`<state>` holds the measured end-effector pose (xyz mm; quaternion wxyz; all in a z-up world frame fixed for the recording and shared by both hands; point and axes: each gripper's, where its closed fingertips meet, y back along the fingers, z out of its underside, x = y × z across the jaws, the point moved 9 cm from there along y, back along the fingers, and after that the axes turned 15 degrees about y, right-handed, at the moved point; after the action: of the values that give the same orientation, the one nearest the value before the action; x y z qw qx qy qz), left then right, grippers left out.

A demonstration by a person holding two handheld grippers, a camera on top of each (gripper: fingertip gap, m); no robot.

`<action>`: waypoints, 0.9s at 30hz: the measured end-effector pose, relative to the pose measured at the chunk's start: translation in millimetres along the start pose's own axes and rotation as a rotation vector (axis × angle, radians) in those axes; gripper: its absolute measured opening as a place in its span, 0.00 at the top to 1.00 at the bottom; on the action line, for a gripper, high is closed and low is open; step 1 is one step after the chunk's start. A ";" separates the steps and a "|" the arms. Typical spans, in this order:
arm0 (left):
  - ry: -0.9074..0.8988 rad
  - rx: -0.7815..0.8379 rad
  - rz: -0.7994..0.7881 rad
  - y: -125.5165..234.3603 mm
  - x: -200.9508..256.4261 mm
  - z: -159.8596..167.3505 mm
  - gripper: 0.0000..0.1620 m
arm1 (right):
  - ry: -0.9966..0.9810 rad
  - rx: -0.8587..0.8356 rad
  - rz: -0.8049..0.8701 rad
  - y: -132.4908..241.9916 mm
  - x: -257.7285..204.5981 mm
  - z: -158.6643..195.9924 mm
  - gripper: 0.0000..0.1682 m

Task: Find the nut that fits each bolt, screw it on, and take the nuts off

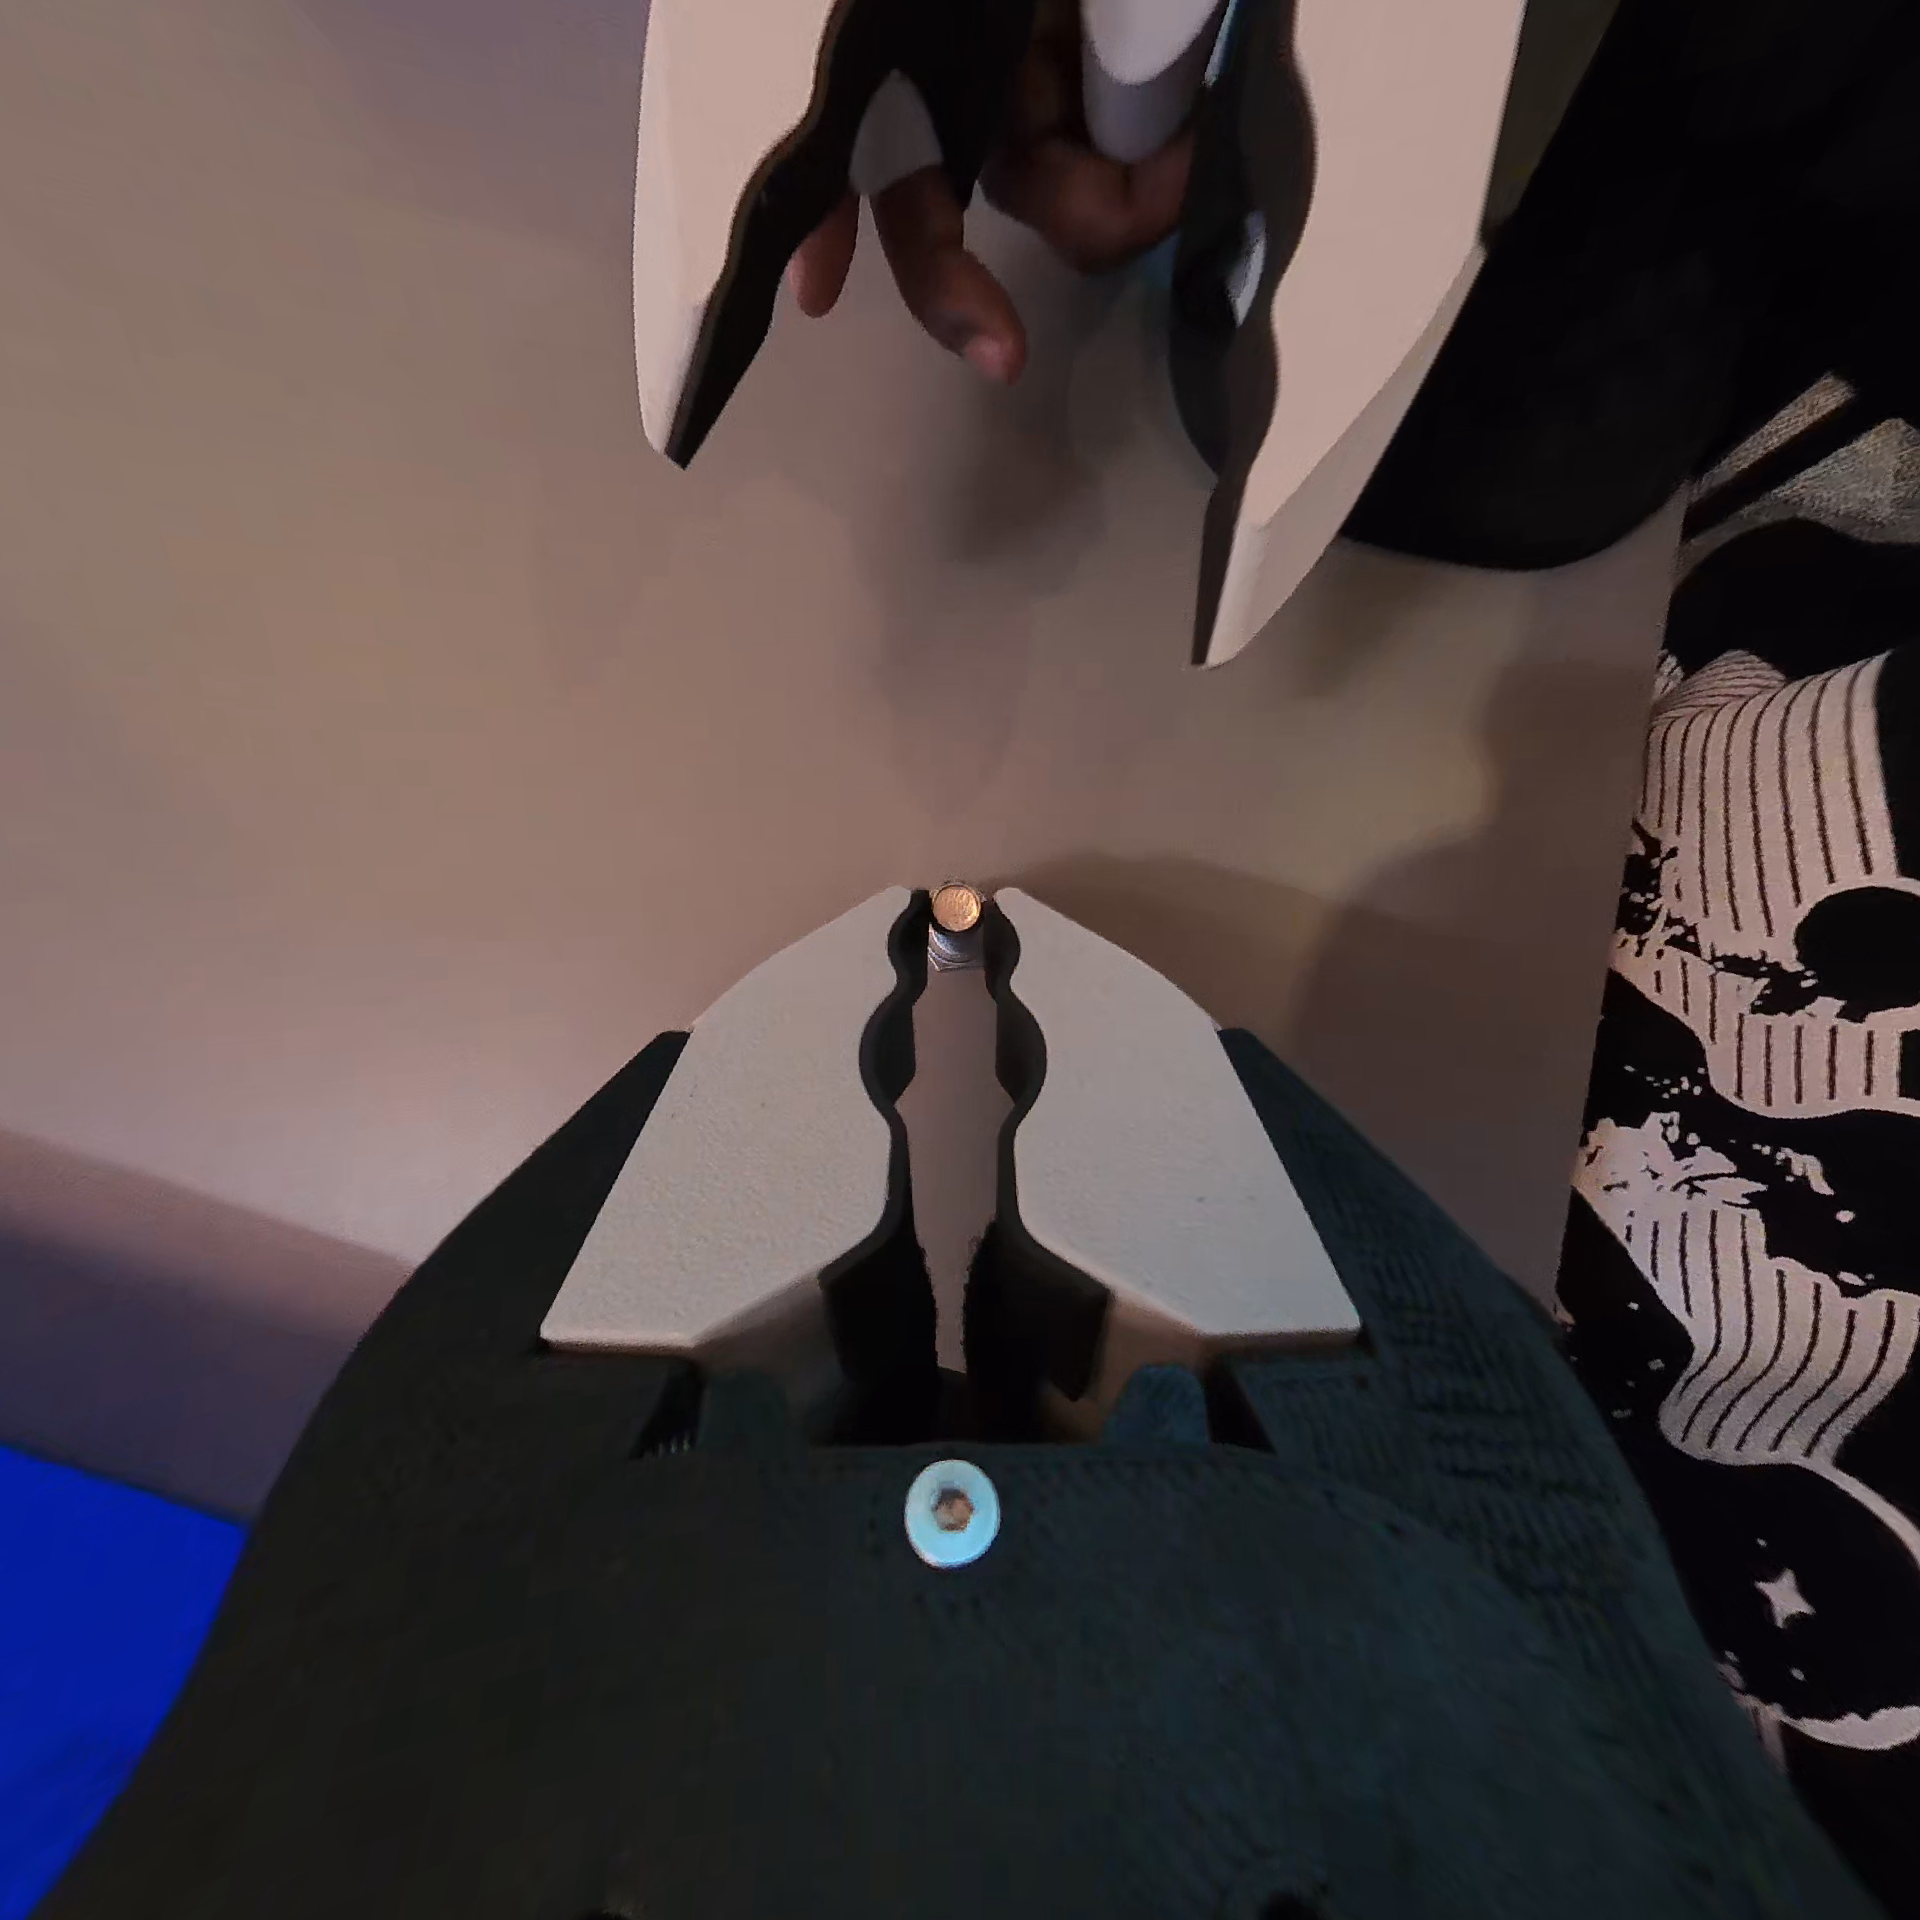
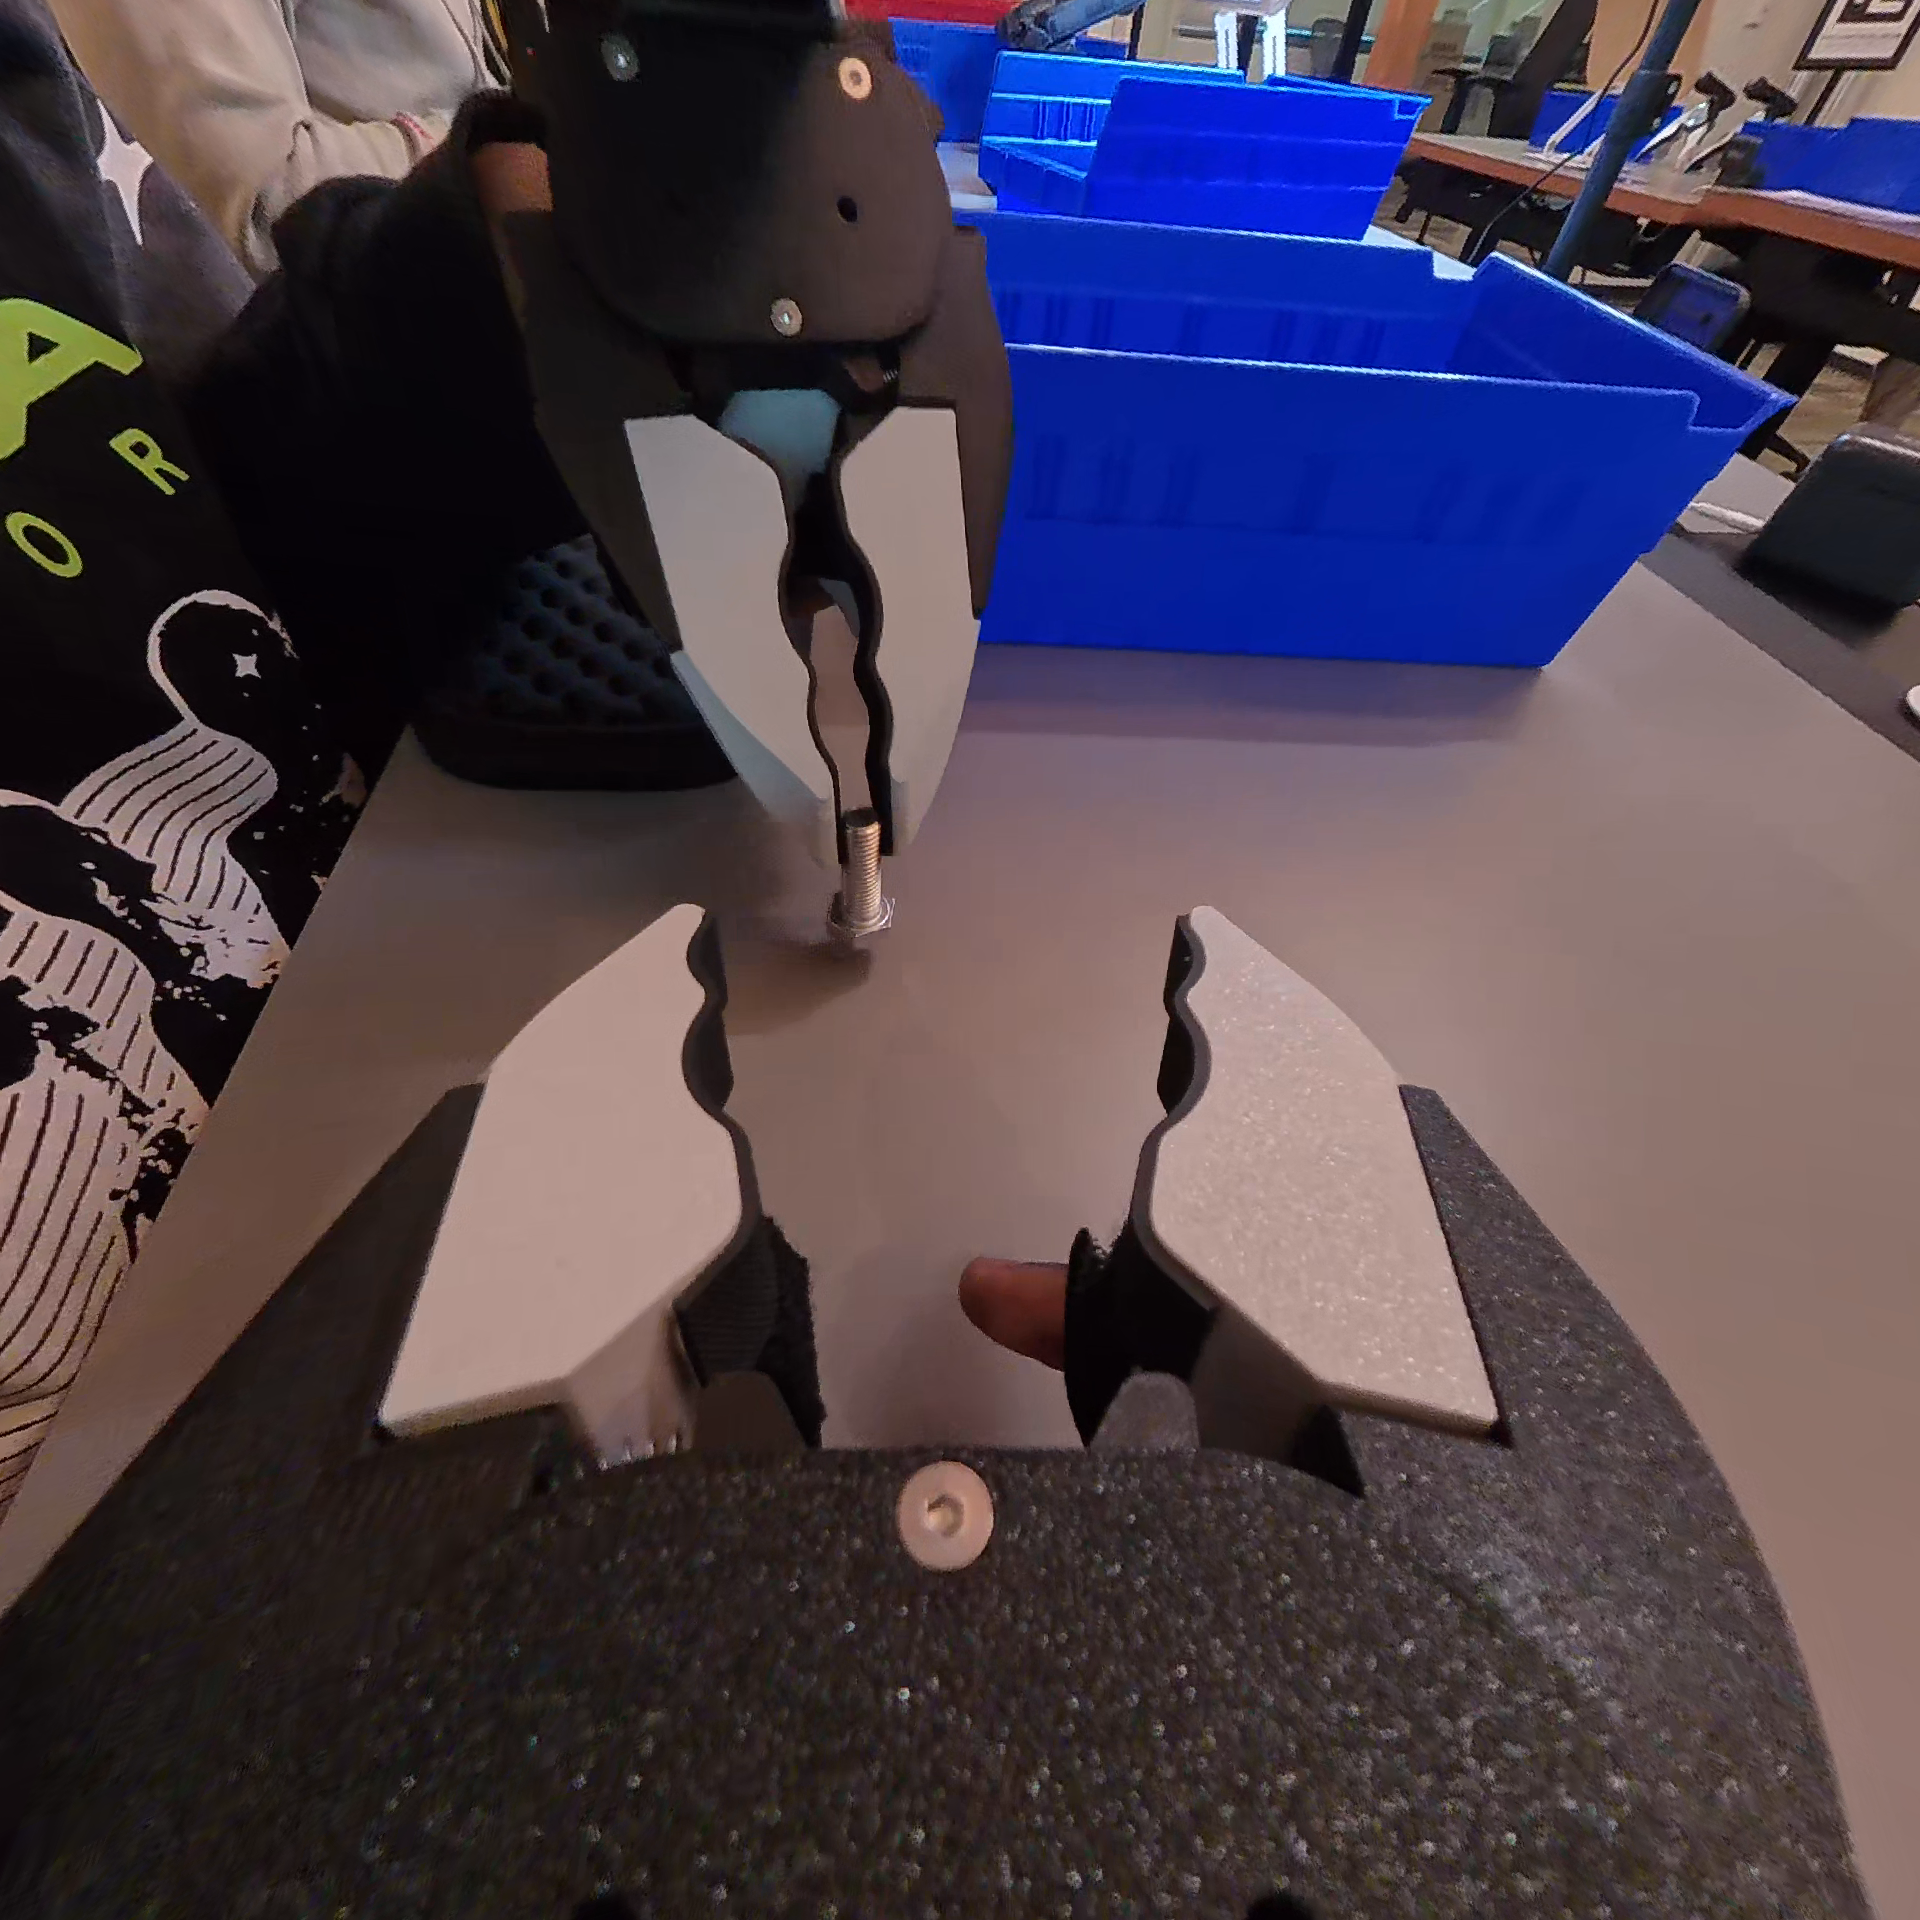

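Left gripper (image 1: 957, 904) fingers pinch bolt (image 2: 861, 871) upright, head on counter (image 2: 1351, 935); right gripper (image 2: 940, 920) fingers wide apart, empty, just beside bolt.

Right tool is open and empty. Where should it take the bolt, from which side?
Probably the bare threads of the bolt, between the left tool, shut on its top end, and the hex head on the grey table. Come in level from the right tool's side, fingers either side of the upright shank: the head is too low.
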<state>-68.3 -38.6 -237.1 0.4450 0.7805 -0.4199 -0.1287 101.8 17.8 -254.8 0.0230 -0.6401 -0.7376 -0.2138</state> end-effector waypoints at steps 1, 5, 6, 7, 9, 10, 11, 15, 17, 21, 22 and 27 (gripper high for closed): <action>0.001 -0.014 0.000 -1.7 -0.6 1.2 0.94 | 0.001 0.000 -0.001 0.1 -0.2 0.0 0.51; -0.002 -0.035 0.007 -6.9 -0.3 4.4 0.94 | 0.001 -0.002 -0.004 -0.1 -0.9 0.0 0.51; -0.001 -0.034 0.009 -7.6 -0.2 5.1 0.94 | 0.001 -0.004 -0.007 -0.3 -1.2 0.2 0.51; 0.002 -0.034 0.009 -8.0 -0.4 5.8 0.94 | 0.001 -0.006 -0.011 -0.5 -1.6 0.4 0.51; 0.018 -0.028 0.016 -7.9 -1.4 6.2 0.92 | 0.003 -0.007 -0.016 -0.9 -2.2 0.2 0.51; 0.033 -0.023 0.025 -6.9 -1.8 6.0 0.85 | 0.005 -0.009 -0.015 -0.9 -2.4 0.2 0.51; 0.050 -0.018 0.031 -5.0 -2.3 5.7 0.80 | 0.004 -0.010 -0.015 -0.9 -2.4 0.2 0.50; 0.070 0.044 -0.003 25.6 -3.5 7.4 0.74 | 0.004 -0.007 -0.009 -0.2 -2.4 -0.5 0.50; 0.088 0.135 -0.057 58.8 -7.4 10.2 0.74 | 0.008 -0.008 -0.009 -0.1 -2.6 -0.9 0.50; 0.229 0.336 -0.280 134.3 -32.9 35.5 0.74 | 0.012 -0.014 -0.011 -0.9 -3.4 -2.0 0.49; 0.279 0.368 -0.357 149.6 -42.5 45.9 0.74 | 0.013 -0.011 -0.012 -1.1 -3.7 -2.6 0.49; 0.510 0.274 -0.549 176.7 -86.9 94.9 0.74 | 0.014 -0.010 -0.013 -1.7 -4.1 -3.6 0.49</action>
<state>-271.8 -71.8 -164.4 0.3757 0.9228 -0.0849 0.0122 100.1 12.5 -253.3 0.0235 -0.6340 -0.7404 -0.2222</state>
